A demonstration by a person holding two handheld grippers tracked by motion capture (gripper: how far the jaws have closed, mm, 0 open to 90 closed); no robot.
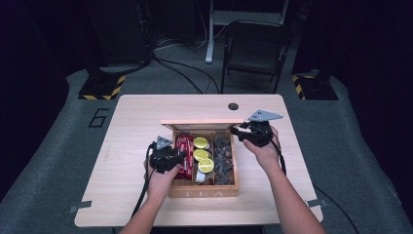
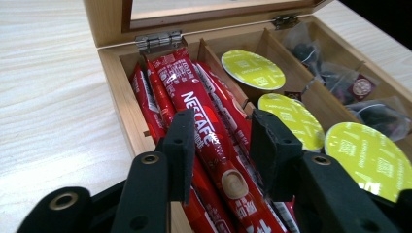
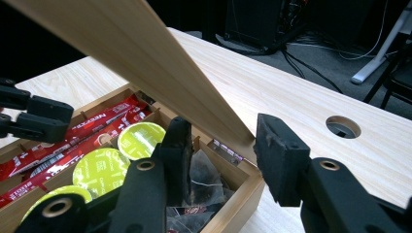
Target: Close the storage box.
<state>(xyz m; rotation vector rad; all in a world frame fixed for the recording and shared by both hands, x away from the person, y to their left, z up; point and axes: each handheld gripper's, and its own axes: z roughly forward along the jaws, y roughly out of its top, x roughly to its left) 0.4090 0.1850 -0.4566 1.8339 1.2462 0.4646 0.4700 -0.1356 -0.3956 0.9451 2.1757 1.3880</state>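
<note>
A wooden tea box [image 1: 204,191] sat on the near middle of the pale surface [image 1: 131,126], its lid [image 1: 202,123] raised at the far side. The left compartment held red coffee sticks [image 2: 194,107], the middle one three yellow-green capsules [image 1: 201,154], the right one dark tea bags [image 1: 223,156]. The left gripper [image 2: 221,145] hovered over the sticks, jaws spread on either side of one stick without clamping it. The right gripper [image 3: 221,155] stood released at the lid's far right corner, jaws apart on either side of the lid's edge.
</note>
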